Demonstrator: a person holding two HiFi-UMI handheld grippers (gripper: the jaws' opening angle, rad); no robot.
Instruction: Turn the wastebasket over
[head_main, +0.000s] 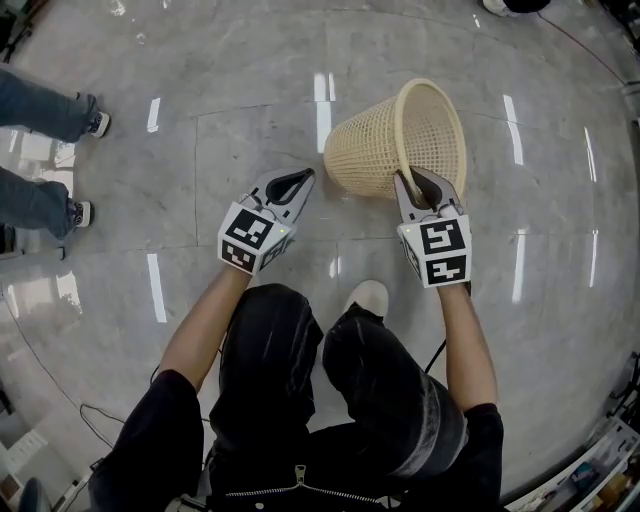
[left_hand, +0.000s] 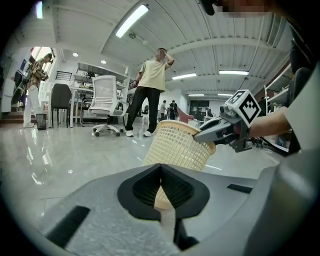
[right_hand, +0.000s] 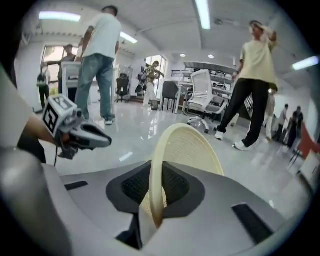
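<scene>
The right claw (head_main: 412, 186) clamps the rim of the cream wastebasket (head_main: 375, 150), which is tipped sideways; the left claw (head_main: 298, 182), closed and empty, hovers near its base.

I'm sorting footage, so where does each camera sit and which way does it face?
Head view: on the person's head, steeply down at the floor; shows forearms, legs, left gripper, right gripper, wastebasket.
Left gripper view: on that gripper, along its shut jaws toward the wastebasket and right gripper.
Right gripper view: on that gripper, along jaws clamping the wastebasket rim.
All share the wastebasket.
</scene>
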